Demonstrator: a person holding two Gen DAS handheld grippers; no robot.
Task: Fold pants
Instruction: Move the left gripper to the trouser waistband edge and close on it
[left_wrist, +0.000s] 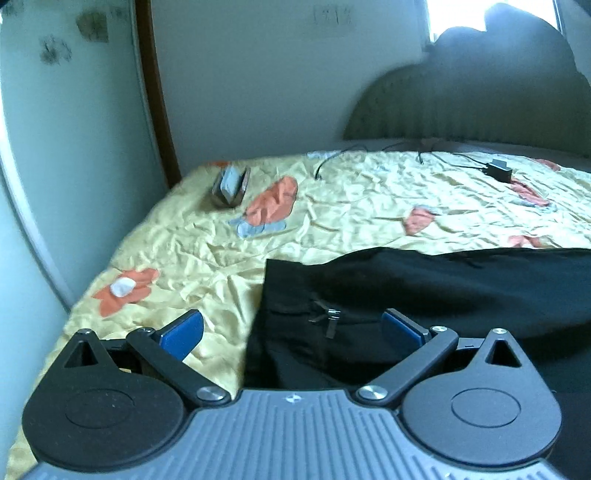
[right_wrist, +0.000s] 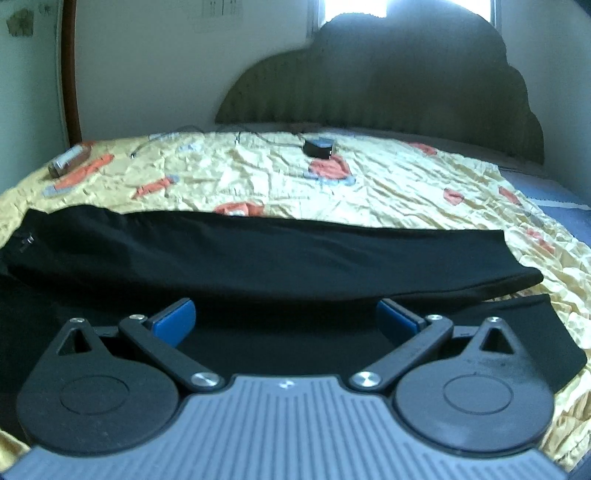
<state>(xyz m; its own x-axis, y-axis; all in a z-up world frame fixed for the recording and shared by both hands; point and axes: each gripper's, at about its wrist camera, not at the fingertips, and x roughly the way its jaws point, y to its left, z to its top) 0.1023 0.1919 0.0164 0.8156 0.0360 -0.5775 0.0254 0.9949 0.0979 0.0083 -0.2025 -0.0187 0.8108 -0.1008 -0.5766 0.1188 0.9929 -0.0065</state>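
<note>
Two matching rigs here: the left gripper (left_wrist: 291, 330) shows a ribbed grey body, black teardrop housings with round recessed discs and triangular cut-outs, black link arms pinned by silver screws, blue pads (left_wrist: 183, 334) at the tips. The right gripper (right_wrist: 286, 319) shows the same, with a small white mark on its grey centre.

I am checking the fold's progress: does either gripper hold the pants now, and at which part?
Nothing is held. The left gripper and the right gripper are both open above the black pants.
</note>
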